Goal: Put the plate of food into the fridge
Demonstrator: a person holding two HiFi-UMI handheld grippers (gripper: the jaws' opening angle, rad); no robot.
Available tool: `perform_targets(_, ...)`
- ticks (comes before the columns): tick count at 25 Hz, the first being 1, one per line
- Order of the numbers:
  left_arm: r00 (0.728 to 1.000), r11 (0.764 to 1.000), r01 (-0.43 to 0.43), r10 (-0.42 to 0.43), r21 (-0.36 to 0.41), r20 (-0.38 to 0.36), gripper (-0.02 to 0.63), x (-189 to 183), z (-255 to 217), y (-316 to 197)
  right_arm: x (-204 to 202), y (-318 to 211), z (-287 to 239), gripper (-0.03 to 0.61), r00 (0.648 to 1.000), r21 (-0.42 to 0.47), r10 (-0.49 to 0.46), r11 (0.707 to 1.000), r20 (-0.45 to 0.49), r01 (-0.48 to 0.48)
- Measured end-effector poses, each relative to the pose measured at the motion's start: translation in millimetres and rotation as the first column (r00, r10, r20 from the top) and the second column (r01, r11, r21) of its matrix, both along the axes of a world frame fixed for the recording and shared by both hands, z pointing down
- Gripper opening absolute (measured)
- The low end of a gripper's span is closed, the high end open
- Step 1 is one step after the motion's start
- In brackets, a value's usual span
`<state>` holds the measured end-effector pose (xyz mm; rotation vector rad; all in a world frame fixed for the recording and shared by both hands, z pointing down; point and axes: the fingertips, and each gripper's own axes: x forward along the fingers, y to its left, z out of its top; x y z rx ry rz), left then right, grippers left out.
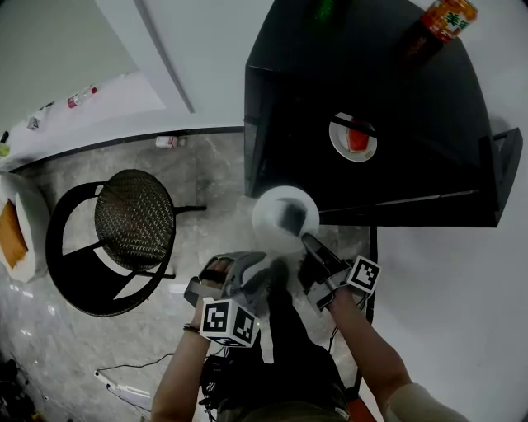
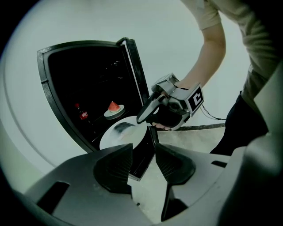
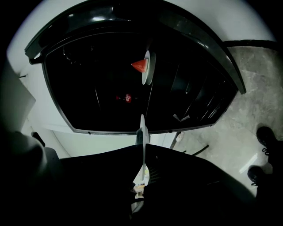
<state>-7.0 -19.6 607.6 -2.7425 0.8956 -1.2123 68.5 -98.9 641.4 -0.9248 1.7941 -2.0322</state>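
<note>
A white plate (image 1: 285, 213) carrying dark food hangs in front of the open black fridge (image 1: 272, 91). My right gripper (image 1: 308, 245) is shut on the plate's rim. In the right gripper view the plate (image 3: 142, 130) stands edge-on between the closed jaws. My left gripper (image 1: 247, 265) sits just left of and below the plate, with its jaws apart and nothing between them (image 2: 141, 152). From the left gripper view the plate (image 2: 124, 132) lies just beyond the left jaw, with the right gripper (image 2: 148, 112) clamped on its far edge. A second plate with a red watermelon slice (image 1: 355, 136) rests on a fridge shelf.
A round black wicker chair (image 1: 132, 218) stands on the marble floor to the left. An orange-labelled bottle (image 1: 448, 18) sits on top of the fridge. A cola bottle (image 2: 82, 114) stands inside. A small bottle (image 1: 167, 142) lies by the wall, and a cable (image 1: 132, 367) trails on the floor.
</note>
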Motion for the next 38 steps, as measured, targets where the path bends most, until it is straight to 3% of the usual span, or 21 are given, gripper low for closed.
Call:
perform_targets(19, 1.0, 0.999, 0.021, -0.021, -0.037, 0.001, 0.161, 18.3, 84.3, -39.5, 4.5, -33.9, 71.7, 0.029, 0.998, 0.0, -0.029, 1.0, -0.056, 0.029)
perform_targets(38, 0.996, 0.999, -0.03, 0.032, -0.028, 0.08, 0.161, 40.5, 151.9, -63.1, 20.4, -55.6, 133.2, 0.029, 0.993, 0.011, -0.026, 1.0, -0.115, 0.027)
